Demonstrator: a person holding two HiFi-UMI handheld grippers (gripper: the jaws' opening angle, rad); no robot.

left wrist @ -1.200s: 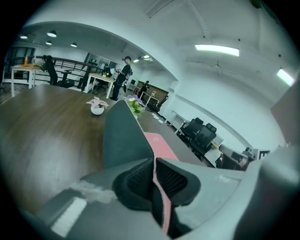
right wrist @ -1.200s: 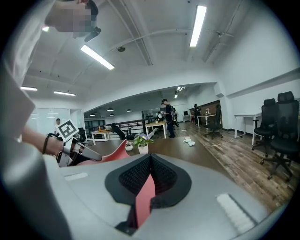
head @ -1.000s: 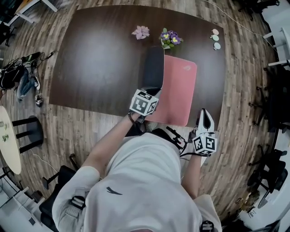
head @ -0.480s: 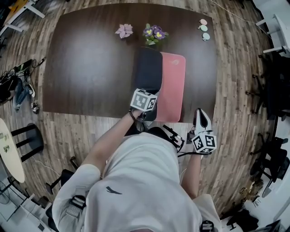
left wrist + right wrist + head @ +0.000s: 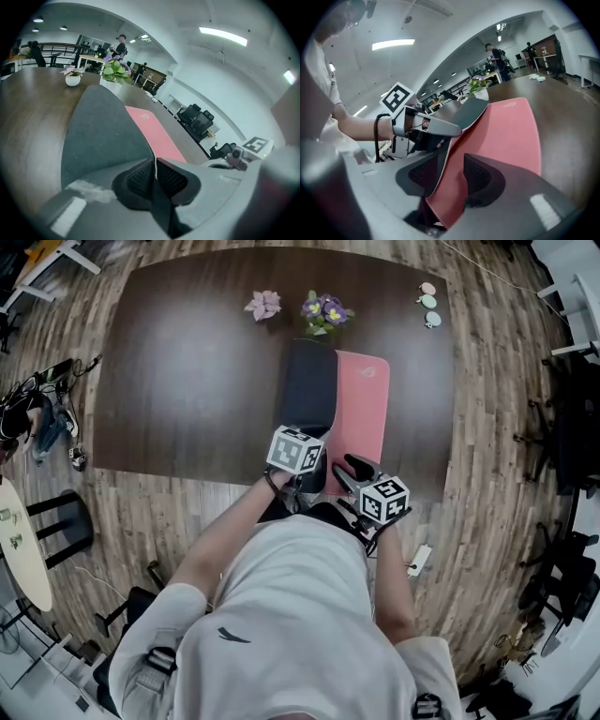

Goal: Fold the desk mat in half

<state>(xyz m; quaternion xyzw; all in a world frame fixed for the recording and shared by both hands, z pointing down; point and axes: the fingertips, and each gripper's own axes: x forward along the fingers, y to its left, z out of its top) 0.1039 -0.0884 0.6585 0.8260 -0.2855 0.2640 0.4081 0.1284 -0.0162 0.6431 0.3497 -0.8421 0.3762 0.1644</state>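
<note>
The desk mat lies on the dark table (image 5: 187, 381), pink face (image 5: 364, 409) up, its left part turned over so the dark grey underside (image 5: 309, 390) shows. My left gripper (image 5: 309, 465) is shut on the turned-over flap at the near edge; in the left gripper view the pads (image 5: 140, 178) pinch the mat's thin edge, with the grey flap (image 5: 101, 126) and the pink face (image 5: 154, 133) ahead. My right gripper (image 5: 349, 470) is at the mat's near edge just to the right, its jaws opening. The mat's curled edge (image 5: 501, 131) passes between the right gripper's pads (image 5: 480, 176), and the left gripper (image 5: 436, 129) is close beside it.
Two small flower pots (image 5: 264, 306) (image 5: 325, 311) stand at the table's far side, behind the mat. Three small round things (image 5: 429, 302) lie at the far right corner. Office chairs (image 5: 572, 427) stand to the right. A white thing (image 5: 418, 560) lies on the wooden floor.
My right gripper has swung in from beside the table's right corner to the mat's near edge and its jaws have come apart. The left gripper keeps its hold on the flap.
</note>
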